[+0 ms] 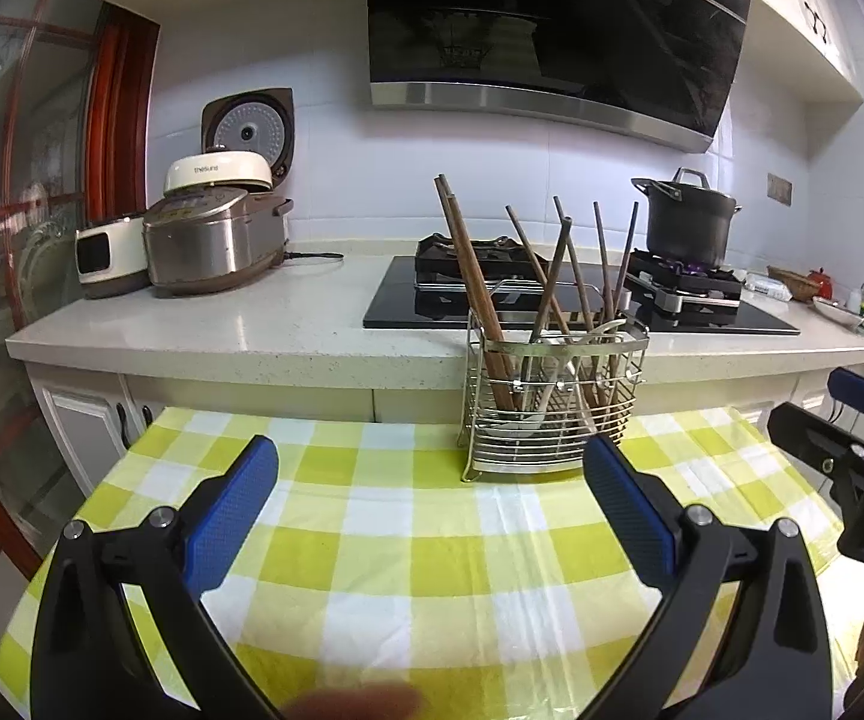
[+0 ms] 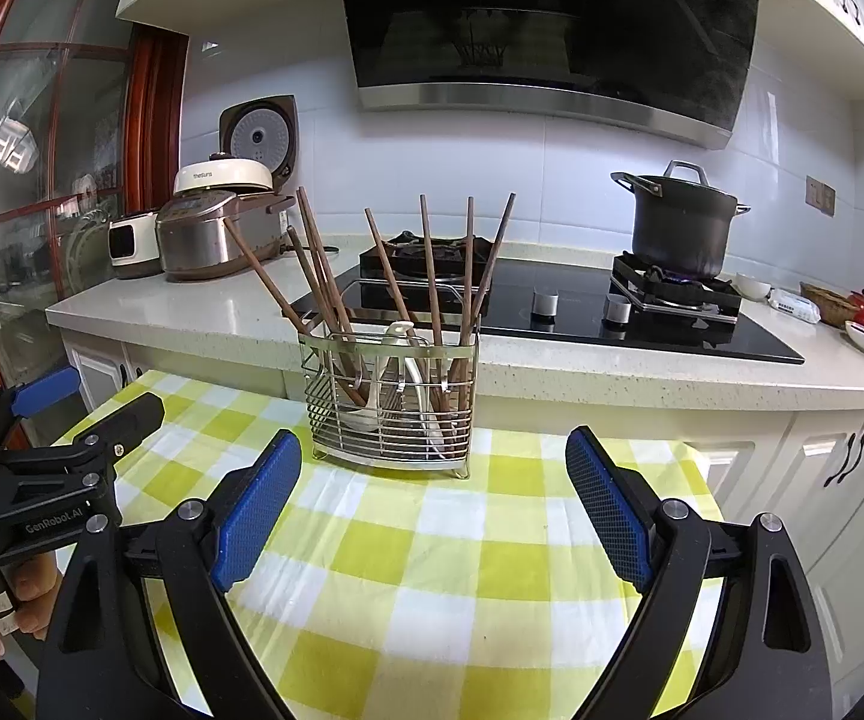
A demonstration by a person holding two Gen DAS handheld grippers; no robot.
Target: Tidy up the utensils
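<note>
Steel wire utensil rack (image 1: 552, 402) stands upright on the desk (image 1: 384, 516), which has a yellow-green and white checked cloth, near its far edge. Left tool (image 1: 432, 504) hovers over the cloth with its blue pads spread wide, nothing between them; the rack sits ahead of it, offset toward its right finger, apart from both pads. Right tool (image 2: 432, 492) likewise spread wide and empty, over the same cloth; the rack (image 2: 390, 402) is ahead, slightly toward its left finger, not touching. Each tool shows at the edge of the other's view: the right tool at the far right of the left wrist view, the left tool (image 2: 54, 450) at the far left of the right wrist view, held by a hand (image 2: 0, 606).

Rack contents: brown wooden chopsticks (image 2: 432, 276) standing on end and leaning in different directions, tips fanning out above the rim, spread across several compartments. White ceramic spoons (image 2: 408, 372) rest inside among them, lower down; exact number cannot be told.

Behind the desk, a pale stone counter (image 1: 252, 324) carries a black glass hob (image 2: 642, 324). Dark lidded pot (image 2: 678, 228) sits on the right burner with a small blue flame under it. Rice cookers (image 1: 210, 240) stand at the counter's left end.
</note>
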